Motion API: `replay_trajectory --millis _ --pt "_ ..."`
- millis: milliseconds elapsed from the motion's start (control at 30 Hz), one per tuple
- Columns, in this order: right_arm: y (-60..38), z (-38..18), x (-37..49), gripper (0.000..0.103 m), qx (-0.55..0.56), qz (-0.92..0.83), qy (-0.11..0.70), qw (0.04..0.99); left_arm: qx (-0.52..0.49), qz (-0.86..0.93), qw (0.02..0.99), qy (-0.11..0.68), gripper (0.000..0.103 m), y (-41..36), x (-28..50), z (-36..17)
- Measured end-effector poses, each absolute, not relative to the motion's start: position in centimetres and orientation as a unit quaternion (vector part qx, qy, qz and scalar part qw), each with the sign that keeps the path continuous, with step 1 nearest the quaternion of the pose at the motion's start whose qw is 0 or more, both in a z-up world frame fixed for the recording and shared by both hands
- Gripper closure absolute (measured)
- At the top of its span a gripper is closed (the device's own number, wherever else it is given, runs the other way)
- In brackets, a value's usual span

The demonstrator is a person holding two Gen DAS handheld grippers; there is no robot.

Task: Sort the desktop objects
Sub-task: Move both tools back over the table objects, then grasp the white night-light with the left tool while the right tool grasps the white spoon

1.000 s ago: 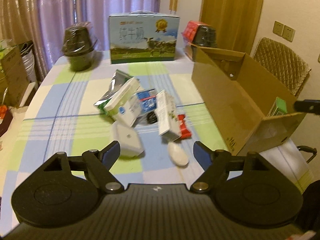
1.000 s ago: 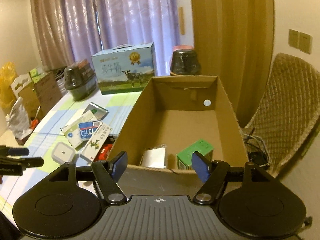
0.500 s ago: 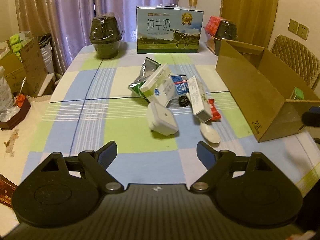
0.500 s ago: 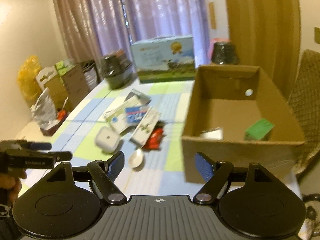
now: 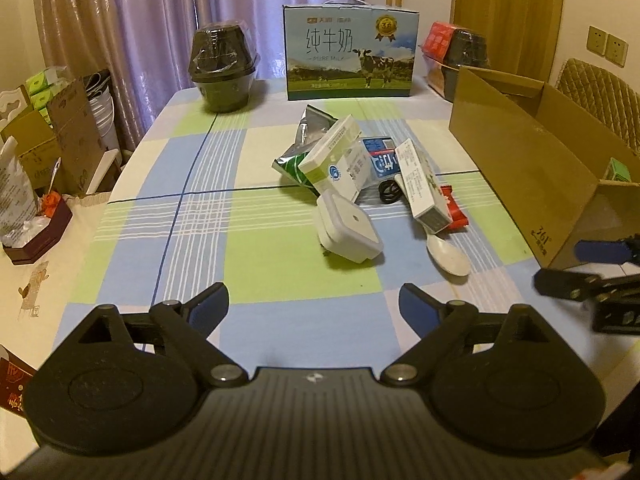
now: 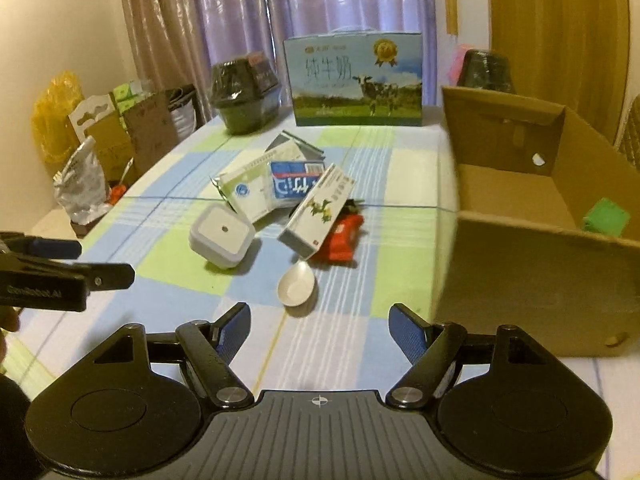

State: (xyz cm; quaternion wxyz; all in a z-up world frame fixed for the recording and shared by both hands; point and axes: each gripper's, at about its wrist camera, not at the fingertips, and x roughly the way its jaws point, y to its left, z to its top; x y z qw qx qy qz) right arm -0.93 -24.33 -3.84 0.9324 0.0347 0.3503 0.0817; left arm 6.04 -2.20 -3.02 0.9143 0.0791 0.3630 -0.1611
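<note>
Right tool (image 6: pixel 319 326) wide open, seemingly empty, above spoon (image 6: pixel 297 288).

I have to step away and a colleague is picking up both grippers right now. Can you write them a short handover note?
Left gripper: open, empty, above the near end of the table.
Right gripper: open, empty, just short of the white spoon.
Cardboard box: at the right; a green box already lies inside.
Left to sort, all on the checked tablecloth: white square container, the spoon, long white carton, red packet, blue-and-white pack, green-and-white box, foil pouch, black ring.
</note>
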Motion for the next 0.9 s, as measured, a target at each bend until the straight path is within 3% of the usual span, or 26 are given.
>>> replay_trajectory --millis 300,400,467,800,900 --pt "-22.2 -7.7 2.7 0.038 0.037 0.082 0.364 0.927 0.078 -0.167 0.913 0.365 0.013 -2.7 8.2 -4.1" --pt "-21.7 -8.6 3.9 0.044 0.031 0.079 0.361 0.929 0.084 -0.17 0.911 0.365 0.013 -3.2 9.0 -4.7" --pt "-21.4 -9.1 4.7 0.053 0.026 0.078 0.361 0.929 0.091 -0.171 0.911 0.363 0.013 -3.5 9.4 -5.0" --pt "-20.8 -11.0 6.7 0.065 -0.003 0.075 0.357 0.931 0.099 -0.182 0.91 0.36 0.013 -4.2 11.1 -6.5" --pt "-20.5 -11.1 6.8 0.074 -0.02 0.079 0.352 0.932 0.105 -0.185 0.909 0.358 0.013 -4.4 11.4 -6.8"
